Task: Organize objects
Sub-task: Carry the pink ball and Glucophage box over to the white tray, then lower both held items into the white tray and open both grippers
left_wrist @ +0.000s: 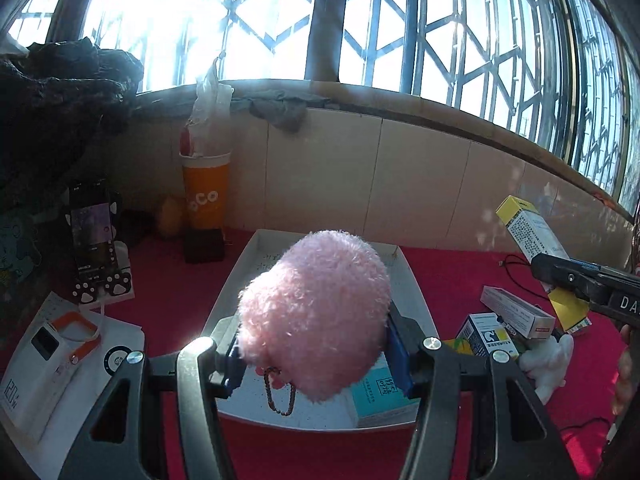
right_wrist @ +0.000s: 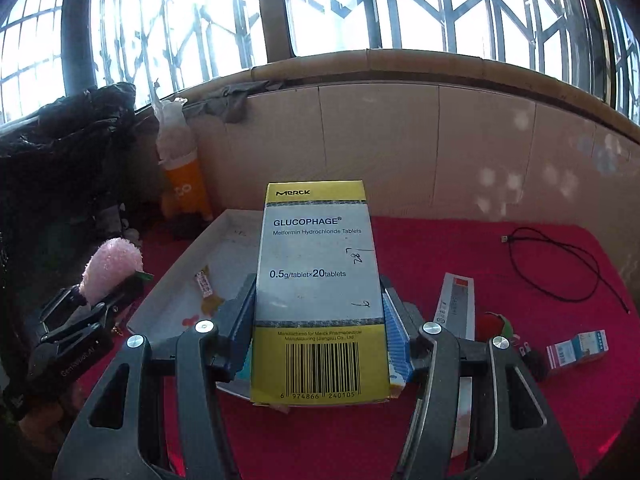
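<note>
My left gripper [left_wrist: 318, 354] is shut on a fluffy pink plush keychain [left_wrist: 316, 312] and holds it above the white tray [left_wrist: 416, 292]; a bead chain [left_wrist: 278, 394] hangs below it. A teal box [left_wrist: 380, 394] lies in the tray. My right gripper [right_wrist: 320, 340] is shut on a yellow-and-white Glucophage box [right_wrist: 318, 292], held upright over the tray's [right_wrist: 180, 276] near right edge. The left gripper with the plush [right_wrist: 112, 268] shows at the left of the right wrist view; the right gripper with the box [left_wrist: 532, 232] shows at the right of the left wrist view.
Red cloth [right_wrist: 500, 264] covers the table. Several medicine boxes [left_wrist: 516, 316] and a white plush [left_wrist: 548, 364] lie right of the tray. An orange cup [left_wrist: 206, 196], a phone on a stand [left_wrist: 94, 236], a power bank box [left_wrist: 40, 364], a black cord [right_wrist: 560, 268] and a tiled wall surround.
</note>
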Demonstrator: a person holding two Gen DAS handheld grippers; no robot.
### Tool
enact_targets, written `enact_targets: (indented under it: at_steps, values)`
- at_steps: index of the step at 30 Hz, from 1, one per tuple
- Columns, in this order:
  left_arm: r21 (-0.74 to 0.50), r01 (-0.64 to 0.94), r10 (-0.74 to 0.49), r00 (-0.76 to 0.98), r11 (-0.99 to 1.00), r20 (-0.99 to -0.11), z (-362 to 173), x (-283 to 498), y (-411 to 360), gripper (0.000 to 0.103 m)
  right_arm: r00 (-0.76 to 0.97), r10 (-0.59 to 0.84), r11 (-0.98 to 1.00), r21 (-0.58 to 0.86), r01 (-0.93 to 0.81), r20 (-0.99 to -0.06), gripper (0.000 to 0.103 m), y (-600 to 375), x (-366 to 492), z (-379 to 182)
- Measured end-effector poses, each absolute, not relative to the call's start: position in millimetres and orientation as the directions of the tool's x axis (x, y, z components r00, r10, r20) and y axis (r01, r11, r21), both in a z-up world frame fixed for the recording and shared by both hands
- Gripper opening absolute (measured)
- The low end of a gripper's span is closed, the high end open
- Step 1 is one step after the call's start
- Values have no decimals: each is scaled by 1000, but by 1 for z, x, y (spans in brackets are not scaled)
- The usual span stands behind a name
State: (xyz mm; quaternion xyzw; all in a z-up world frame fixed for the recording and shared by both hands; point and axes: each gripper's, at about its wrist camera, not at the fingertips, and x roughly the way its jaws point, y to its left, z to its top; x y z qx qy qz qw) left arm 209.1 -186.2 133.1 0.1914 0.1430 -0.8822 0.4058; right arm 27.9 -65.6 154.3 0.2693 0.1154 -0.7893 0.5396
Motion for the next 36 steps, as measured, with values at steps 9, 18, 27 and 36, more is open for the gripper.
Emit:
enact_targets:
  at_steps: [9, 18, 27, 36]
  values:
    - [-34, 807, -698, -531, -590, -481, 129, 200, -214, 58, -220, -770, -361, 125, 924, -599, 56, -107, 33, 143]
    - [-103, 791, -604, -537, -603, -589, 116, 181, -277, 58, -173, -714, -357, 140, 924, -678, 57, -163, 30, 114]
    - [-93, 781, -536, -505, -617, -677, 84, 145, -312, 61, -110, -635, -416, 219, 882, -765, 57, -212, 14, 61]
    - [-96, 816, -572, -477, -570, -668, 74, 141, -317, 79, -181, -649, -436, 166, 885, -739, 76, -214, 20, 53]
